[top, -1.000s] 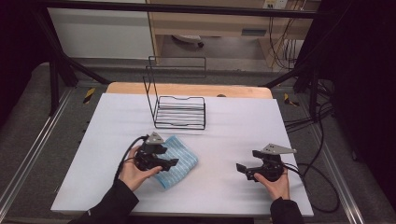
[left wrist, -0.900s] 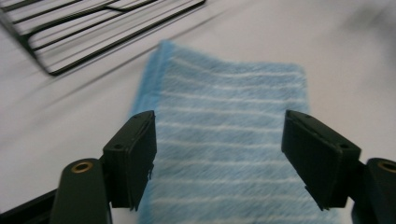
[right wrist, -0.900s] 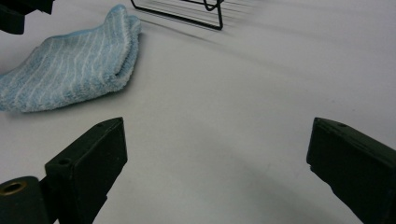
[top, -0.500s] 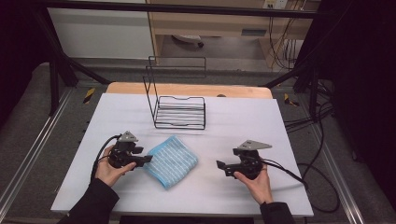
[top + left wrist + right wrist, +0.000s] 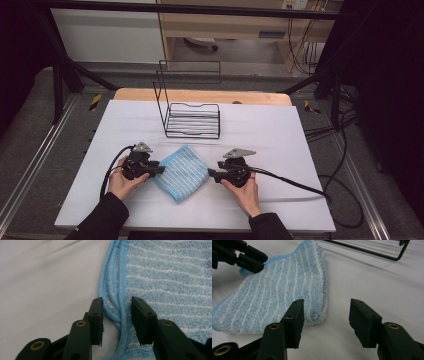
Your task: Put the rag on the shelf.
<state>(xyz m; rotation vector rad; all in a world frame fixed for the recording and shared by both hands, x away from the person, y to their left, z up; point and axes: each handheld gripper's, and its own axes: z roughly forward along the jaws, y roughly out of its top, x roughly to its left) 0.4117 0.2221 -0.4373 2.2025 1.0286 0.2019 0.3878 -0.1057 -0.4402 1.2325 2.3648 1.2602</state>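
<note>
Left gripper (image 5: 117,322) straddles the folded cloth's (image 5: 181,171) hemmed edge, jaws apart, ready to pinch. Right gripper (image 5: 325,322), wide open and empty, faces the opposite corner.

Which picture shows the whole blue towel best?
The high view: the entire folded towel lies there between both grippers. The left gripper view gives just its stitched edge up close; the right gripper view shows most of it, its near corner behind a finger.

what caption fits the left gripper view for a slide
Open left tongs straddling the stacked hems of a folded blue striped cloth on a white table.
</note>
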